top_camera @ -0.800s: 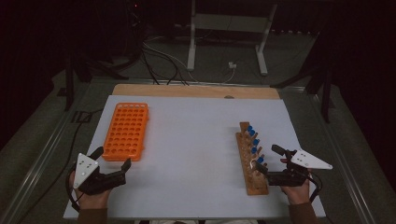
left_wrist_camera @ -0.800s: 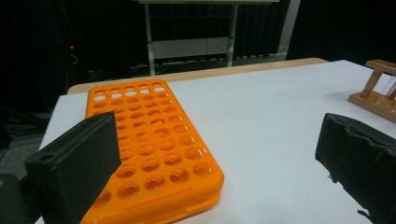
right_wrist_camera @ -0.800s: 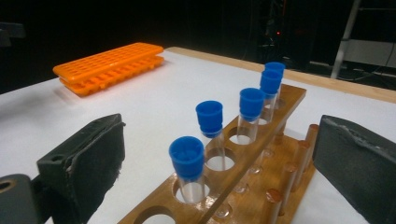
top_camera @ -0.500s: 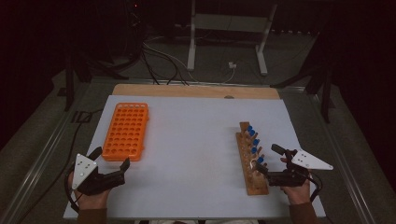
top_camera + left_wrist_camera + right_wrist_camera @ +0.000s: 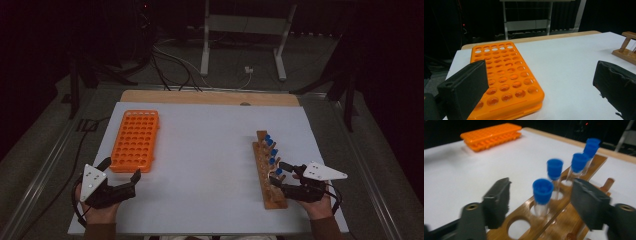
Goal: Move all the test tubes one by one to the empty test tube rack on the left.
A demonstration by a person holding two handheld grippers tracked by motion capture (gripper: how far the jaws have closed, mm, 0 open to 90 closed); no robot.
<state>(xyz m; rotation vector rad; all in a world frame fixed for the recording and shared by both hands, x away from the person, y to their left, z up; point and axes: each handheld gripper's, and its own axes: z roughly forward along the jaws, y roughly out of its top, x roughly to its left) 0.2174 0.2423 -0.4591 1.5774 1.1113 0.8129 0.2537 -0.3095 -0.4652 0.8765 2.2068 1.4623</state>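
An orange tube rack (image 5: 135,140) with all holes empty lies flat at the table's left. My left gripper (image 5: 121,169) rests just in front of its near end, open wide, with nothing between the jaws (image 5: 540,72). At the right stands a wooden rack (image 5: 261,150) holding several blue-capped tubes (image 5: 270,147). My right gripper (image 5: 278,173) reaches into the rack's near part from the right. In the right gripper view the jaws (image 5: 544,195) stand apart on either side of the nearest blue-capped tube (image 5: 542,190), and the pads are clear of it.
The white table top (image 5: 205,150) lies bare between the two racks. A wooden strip (image 5: 200,96) runs along the far edge. Beyond it are a metal stand (image 5: 245,30) and cables on the floor. The wooden rack's nearest holes (image 5: 519,228) hold no tubes.
My right gripper has edged a little to the left, in over the wooden rack. The left hand has stayed where it was.
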